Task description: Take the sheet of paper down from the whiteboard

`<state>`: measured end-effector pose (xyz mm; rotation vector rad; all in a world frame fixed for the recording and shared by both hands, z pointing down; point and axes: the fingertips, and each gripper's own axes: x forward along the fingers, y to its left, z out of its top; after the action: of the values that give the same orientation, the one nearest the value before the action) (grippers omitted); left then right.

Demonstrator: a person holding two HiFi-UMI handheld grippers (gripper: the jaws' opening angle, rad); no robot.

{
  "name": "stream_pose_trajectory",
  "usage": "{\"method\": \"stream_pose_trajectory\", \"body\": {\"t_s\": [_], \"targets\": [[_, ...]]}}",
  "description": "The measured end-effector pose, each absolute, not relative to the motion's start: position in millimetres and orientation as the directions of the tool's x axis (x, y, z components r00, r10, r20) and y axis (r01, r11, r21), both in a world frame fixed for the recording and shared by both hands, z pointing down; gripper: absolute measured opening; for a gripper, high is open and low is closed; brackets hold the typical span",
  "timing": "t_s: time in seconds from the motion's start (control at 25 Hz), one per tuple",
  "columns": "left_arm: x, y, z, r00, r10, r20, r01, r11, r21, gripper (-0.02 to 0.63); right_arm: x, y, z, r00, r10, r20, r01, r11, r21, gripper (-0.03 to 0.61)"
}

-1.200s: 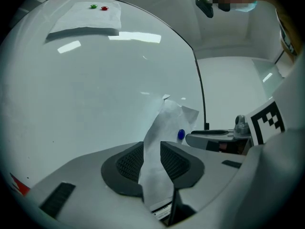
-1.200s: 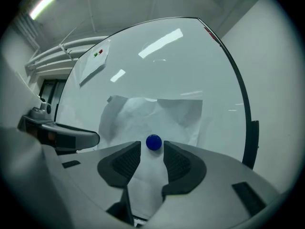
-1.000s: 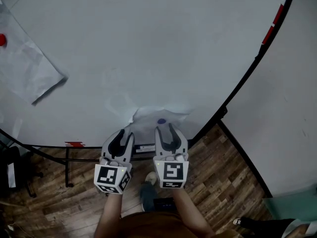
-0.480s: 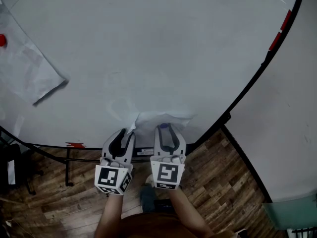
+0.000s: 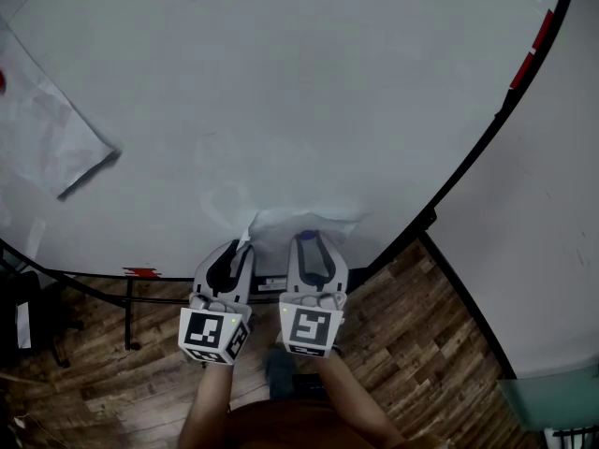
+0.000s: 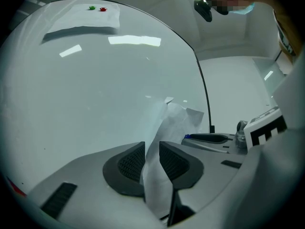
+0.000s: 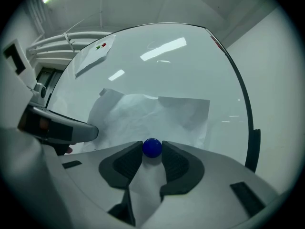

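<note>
While their jaws have just been closing, our left hand-held gripper (image 6: 151, 150) loosely straddles the sheet of paper (image 6: 178, 120); our right hand-held gripper (image 7: 152, 157) pinches the blue magnet (image 7: 152, 147). Sheet's bottom edge: hidden behind them.

Pale grey-white whiteboard (image 5: 281, 82), a thin black frame (image 5: 487, 143), red strips (image 5: 540, 34) along it. The sheet of paper (image 7: 157, 113) is plain white with grey creases, and there's the magnet (image 7: 152, 148), glossy deep blue! Up the board, the second sheet (image 6: 81, 20) is white too, with one red dot (image 6: 102, 8) and one green dot (image 6: 91, 7). Below, the floor (image 5: 412, 335) shows brown wood-grain planks.
</note>
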<state>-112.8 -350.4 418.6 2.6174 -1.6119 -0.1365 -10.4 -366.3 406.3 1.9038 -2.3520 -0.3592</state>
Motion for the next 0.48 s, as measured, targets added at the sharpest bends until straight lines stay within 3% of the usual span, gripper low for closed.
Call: {"method": "stream_pose_trajectory", "body": {"t_s": [0.48], "targets": [[-112.2, -357.1, 417.8, 0.446, -0.894, -0.046, -0.886, -0.448, 0.12, 0.025, -8.5, -366.4, 405.8, -0.217, -0.973, -0.074, -0.948, 0.192, 0.253, 0.135]]}}
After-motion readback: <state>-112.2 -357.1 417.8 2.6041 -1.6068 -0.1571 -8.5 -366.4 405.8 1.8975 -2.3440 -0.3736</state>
